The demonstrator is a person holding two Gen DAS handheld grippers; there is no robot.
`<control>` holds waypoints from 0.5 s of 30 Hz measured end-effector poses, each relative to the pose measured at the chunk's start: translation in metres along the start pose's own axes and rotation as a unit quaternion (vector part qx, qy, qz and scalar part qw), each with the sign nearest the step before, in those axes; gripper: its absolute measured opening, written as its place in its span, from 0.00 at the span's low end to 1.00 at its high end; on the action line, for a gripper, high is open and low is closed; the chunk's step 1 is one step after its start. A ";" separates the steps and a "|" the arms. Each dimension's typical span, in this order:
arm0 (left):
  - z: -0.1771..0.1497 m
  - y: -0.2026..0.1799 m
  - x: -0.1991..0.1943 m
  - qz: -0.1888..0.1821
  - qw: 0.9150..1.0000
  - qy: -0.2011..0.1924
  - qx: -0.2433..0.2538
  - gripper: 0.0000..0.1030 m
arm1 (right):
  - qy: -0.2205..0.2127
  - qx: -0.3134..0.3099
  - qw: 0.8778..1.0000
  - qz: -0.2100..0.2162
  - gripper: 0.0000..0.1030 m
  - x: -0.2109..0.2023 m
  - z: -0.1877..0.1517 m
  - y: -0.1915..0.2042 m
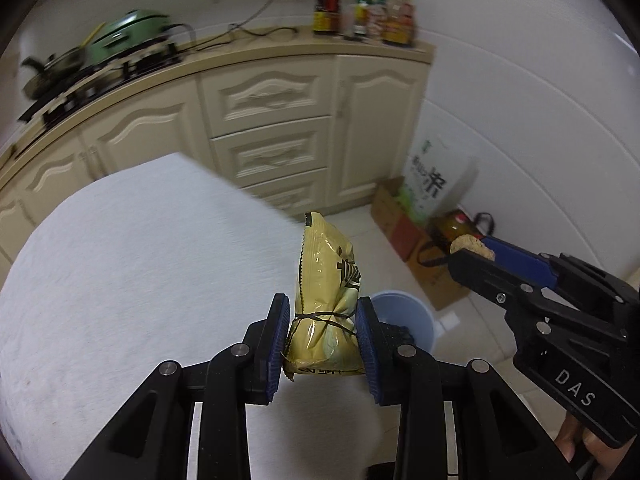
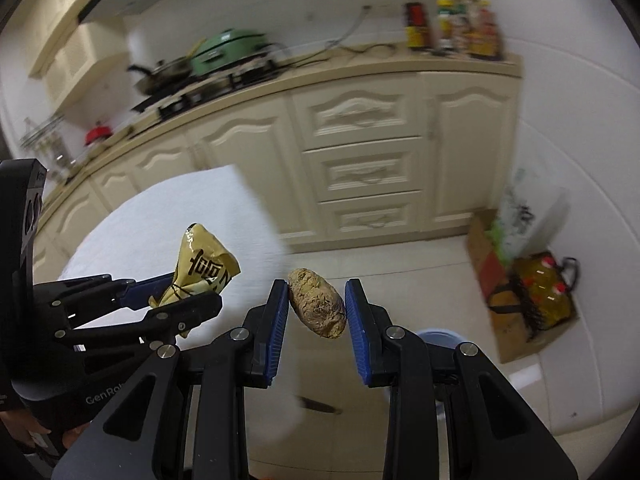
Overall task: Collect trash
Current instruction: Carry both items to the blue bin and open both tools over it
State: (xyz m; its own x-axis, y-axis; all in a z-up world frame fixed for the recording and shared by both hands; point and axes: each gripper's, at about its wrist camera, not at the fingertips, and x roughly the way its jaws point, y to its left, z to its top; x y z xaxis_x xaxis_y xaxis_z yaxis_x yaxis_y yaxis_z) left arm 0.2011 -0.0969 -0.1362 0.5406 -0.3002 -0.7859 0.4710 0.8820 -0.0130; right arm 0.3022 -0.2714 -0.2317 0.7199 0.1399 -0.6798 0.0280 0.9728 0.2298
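Observation:
My left gripper (image 1: 323, 340) is shut on a yellow snack bag (image 1: 328, 300) tied with a thin band, held upright over the right edge of the white table (image 1: 120, 280). My right gripper (image 2: 317, 312) is shut on a brown lumpy food scrap (image 2: 318, 308), held off the table above the floor. Each gripper shows in the other's view: the right one (image 1: 474, 250) with the scrap (image 1: 468, 246), the left one (image 2: 188, 294) with the bag (image 2: 204, 268). A pale blue trash bin (image 1: 404, 320) stands on the floor below, just right of the table; its rim also shows in the right wrist view (image 2: 438, 338).
Cream kitchen cabinets (image 1: 276, 132) run along the back, with a stove, a pan and a green pot (image 1: 128, 36) and several bottles (image 1: 364, 14) on the counter. A cardboard box and bags with an oil jug (image 2: 536, 296) sit on the floor by the right wall.

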 end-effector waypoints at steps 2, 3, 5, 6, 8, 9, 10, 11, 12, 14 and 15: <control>0.011 -0.024 0.015 -0.008 1.000 0.005 0.016 0.29 | -0.002 0.017 1.000 -0.018 0.29 -0.008 -0.002 -0.029; 0.016 -0.037 0.023 -0.012 1.000 0.009 0.025 0.29 | -0.002 0.024 0.999 -0.026 0.29 -0.010 -0.004 -0.041; 0.026 -0.057 0.040 -0.020 0.999 0.016 0.037 0.29 | -0.001 0.038 0.999 -0.036 0.29 -0.012 -0.008 -0.062; 0.030 -0.070 0.051 -0.022 0.998 0.022 0.046 0.29 | 0.001 0.046 0.998 -0.042 0.29 -0.012 -0.010 -0.075; 0.041 -0.085 0.070 -0.025 0.998 0.029 0.059 0.29 | 0.005 0.059 0.997 -0.051 0.29 -0.011 -0.014 -0.096; 0.043 -0.095 0.082 -0.026 0.997 0.037 0.065 0.29 | 0.007 0.064 0.997 -0.053 0.29 -0.010 -0.016 -0.102; 0.049 -0.102 0.092 -0.027 0.996 0.042 0.068 0.29 | 0.009 0.070 0.996 -0.057 0.29 -0.008 -0.018 -0.112; 0.052 -0.109 0.102 -0.029 0.996 0.048 0.072 0.29 | 0.011 0.075 0.995 -0.060 0.29 -0.006 -0.020 -0.119; 0.056 -0.114 0.113 -0.028 0.995 0.053 0.075 0.29 | 0.014 0.081 0.995 -0.062 0.29 -0.004 -0.022 -0.129; 0.067 -0.125 0.134 -0.028 0.994 0.059 0.082 0.29 | 0.018 0.091 0.994 -0.064 0.29 0.000 -0.025 -0.140; 0.073 -0.130 0.145 -0.029 0.994 0.063 0.085 0.29 | 0.020 0.097 0.993 -0.066 0.29 0.003 -0.026 -0.148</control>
State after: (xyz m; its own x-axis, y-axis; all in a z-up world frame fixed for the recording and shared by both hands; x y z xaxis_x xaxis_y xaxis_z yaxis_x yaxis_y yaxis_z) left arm 0.2687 -0.2816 -0.2030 0.4227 -0.2909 -0.8583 0.6155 0.7873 0.0362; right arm 0.2823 -0.4102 -0.2861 0.6730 0.0240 -0.7393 0.2560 0.9301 0.2633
